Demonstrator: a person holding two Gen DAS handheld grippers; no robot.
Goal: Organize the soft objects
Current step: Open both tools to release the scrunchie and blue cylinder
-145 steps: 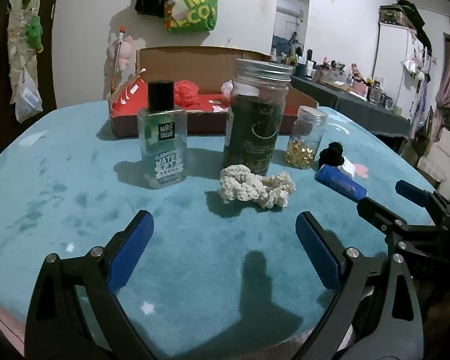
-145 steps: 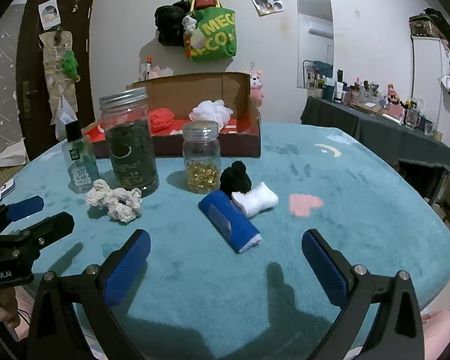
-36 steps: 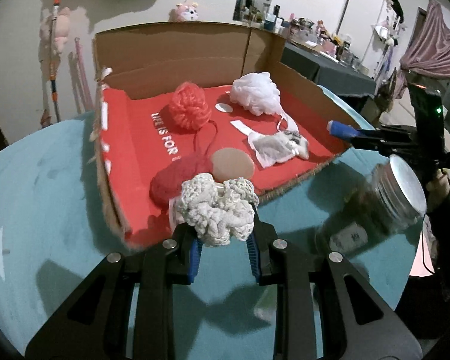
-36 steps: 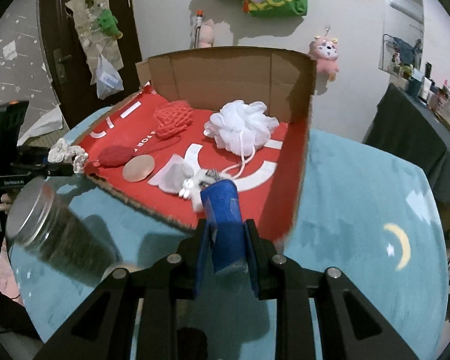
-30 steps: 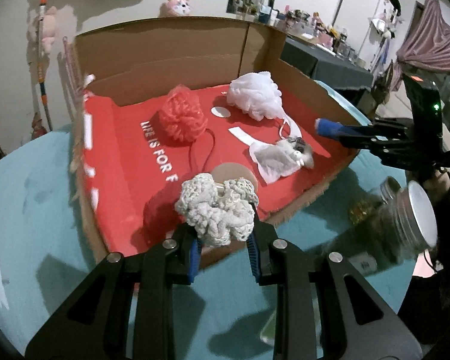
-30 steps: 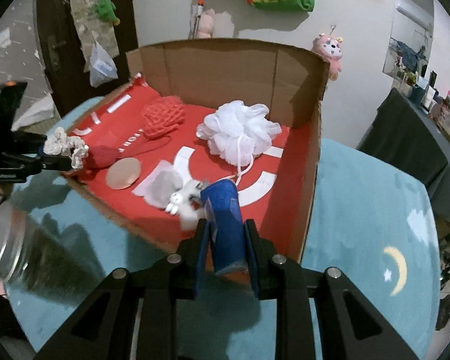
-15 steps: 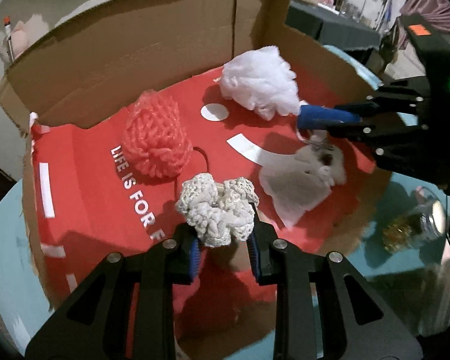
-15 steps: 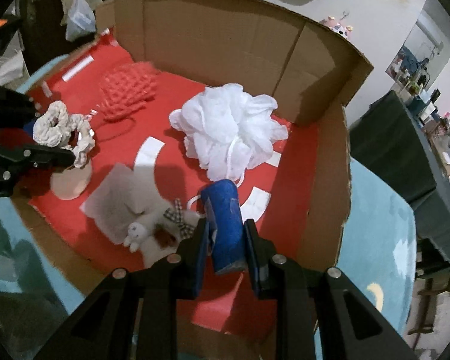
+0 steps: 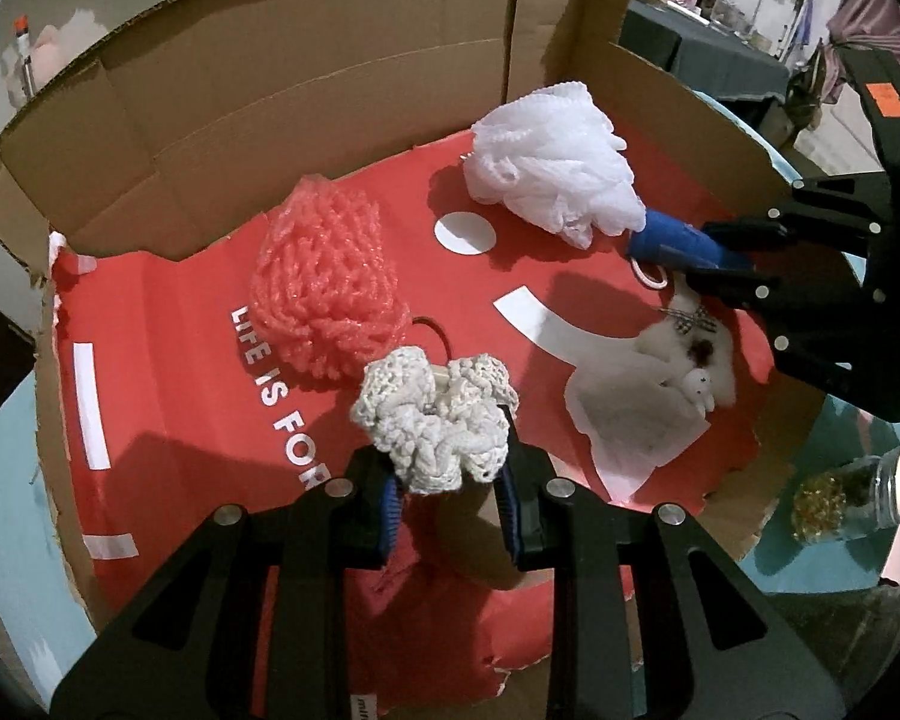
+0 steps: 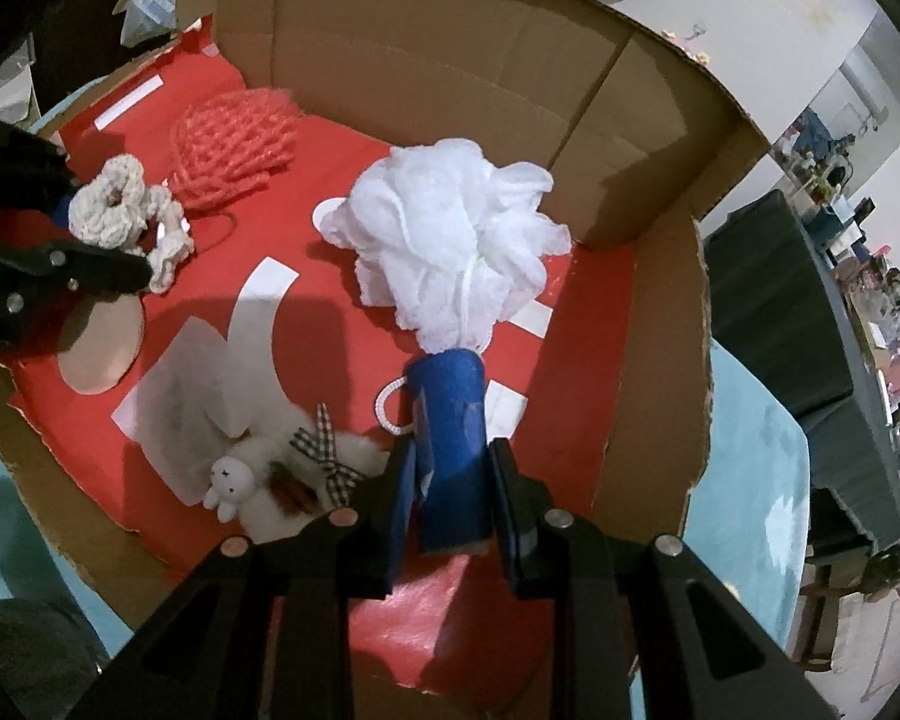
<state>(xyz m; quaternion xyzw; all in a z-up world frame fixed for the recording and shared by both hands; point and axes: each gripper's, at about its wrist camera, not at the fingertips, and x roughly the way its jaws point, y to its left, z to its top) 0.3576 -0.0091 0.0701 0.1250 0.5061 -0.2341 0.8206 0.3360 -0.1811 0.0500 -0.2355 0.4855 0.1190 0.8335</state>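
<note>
Red-lined box (image 9: 168, 324) below: left jaws pinch scrunchie (image 9: 435, 420), right pinch blue roll (image 10: 450, 438) (jar (image 9: 846, 495) only left-view).

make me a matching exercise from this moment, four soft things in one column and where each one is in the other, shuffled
Things:
1. cream crochet scrunchie
2. blue fabric roll
3. white mesh pouf
4. small white plush bunny

Places:
A. lying on the red box floor near the front edge, beside a checked bow
B. clamped in the left tongs
C. resting on the red floor toward the back cardboard wall
D. clamped in the right tongs

Pairs: 1-B, 2-D, 3-C, 4-A
</note>
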